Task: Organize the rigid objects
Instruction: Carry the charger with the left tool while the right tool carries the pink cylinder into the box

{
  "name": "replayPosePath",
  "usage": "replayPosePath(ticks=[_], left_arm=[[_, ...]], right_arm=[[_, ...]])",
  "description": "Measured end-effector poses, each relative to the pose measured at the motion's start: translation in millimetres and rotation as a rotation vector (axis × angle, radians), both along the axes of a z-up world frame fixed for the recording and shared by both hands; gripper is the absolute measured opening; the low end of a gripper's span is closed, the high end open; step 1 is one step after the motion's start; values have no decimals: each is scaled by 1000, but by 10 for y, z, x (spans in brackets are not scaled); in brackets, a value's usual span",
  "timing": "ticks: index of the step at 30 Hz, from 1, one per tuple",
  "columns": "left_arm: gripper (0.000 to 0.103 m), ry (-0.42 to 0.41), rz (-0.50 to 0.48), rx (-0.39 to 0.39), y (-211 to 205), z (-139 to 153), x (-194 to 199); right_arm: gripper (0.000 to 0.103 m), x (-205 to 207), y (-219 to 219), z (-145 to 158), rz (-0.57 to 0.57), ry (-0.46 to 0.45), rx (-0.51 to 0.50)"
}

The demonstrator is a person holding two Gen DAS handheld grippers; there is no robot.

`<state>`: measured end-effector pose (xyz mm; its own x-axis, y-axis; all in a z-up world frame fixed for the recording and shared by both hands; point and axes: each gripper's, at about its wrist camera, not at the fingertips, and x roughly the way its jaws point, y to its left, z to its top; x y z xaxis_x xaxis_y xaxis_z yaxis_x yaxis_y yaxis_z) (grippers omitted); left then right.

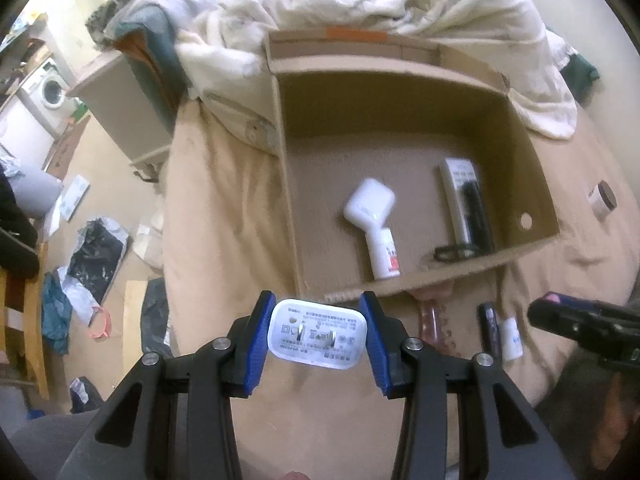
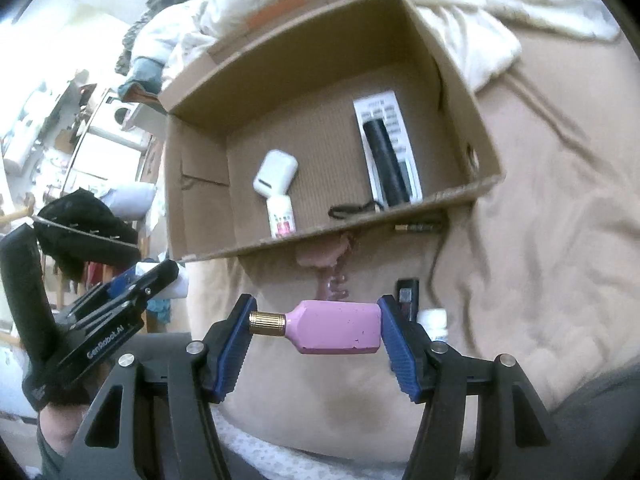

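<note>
Left gripper (image 1: pixel 317 338): blue ribbed pads clamped on the two sides of a white wall charger (image 1: pixel 316 336), a rounded plastic block held prong-face up, two metal pins and grey print showing, above the beige bedspread (image 1: pixel 224 216).

Right gripper (image 2: pixel 316 332): jaws set wider, clamped end to end on a pink bottle (image 2: pixel 334 332); it lies crosswise between the pads, faceted matte body with small chips, ribbed gold cap against the left pad.

On the bedspread just beyond: a white-capped small bottle (image 2: pixel 434 318), a dark slim tube (image 2: pixel 408 292), a clear pinkish hair clip (image 2: pixel 334 280). Only the right view shows a battery (image 2: pixel 418 227) lying against the box's near wall.

Cardboard box (image 1: pixel 480 92): open-topped, corrugated floor. It holds a white case (image 1: pixel 369 202) touching a white roll-on bottle (image 1: pixel 385 254), a grey remote (image 1: pixel 456 196) with a black cylinder (image 1: pixel 476 216) lying on it, and a black cord loop (image 1: pixel 452 252).

Left view alone: a brown-lidded jar (image 1: pixel 602 200) right of the box; a washing machine (image 1: pixel 48 92) far left.

Farthest: rumpled white bedding (image 1: pixel 360 0).
</note>
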<state>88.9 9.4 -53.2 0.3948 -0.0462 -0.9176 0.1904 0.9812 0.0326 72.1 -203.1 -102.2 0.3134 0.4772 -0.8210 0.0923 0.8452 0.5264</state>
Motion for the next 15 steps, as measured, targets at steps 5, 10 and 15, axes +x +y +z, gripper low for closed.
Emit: replayPosePath(ticks=[5,10,15], left_arm=[[39,-23,21,11,-24,100,83],[39,-32,4,4,-158,214,264],[39,-53,-31,7,-367,252,493]], right_arm=[[66,155,-103,162,8,-64,-3],[66,409,-222,323,15,-157,-10],[66,647,-267,374,15,-237,-61]])
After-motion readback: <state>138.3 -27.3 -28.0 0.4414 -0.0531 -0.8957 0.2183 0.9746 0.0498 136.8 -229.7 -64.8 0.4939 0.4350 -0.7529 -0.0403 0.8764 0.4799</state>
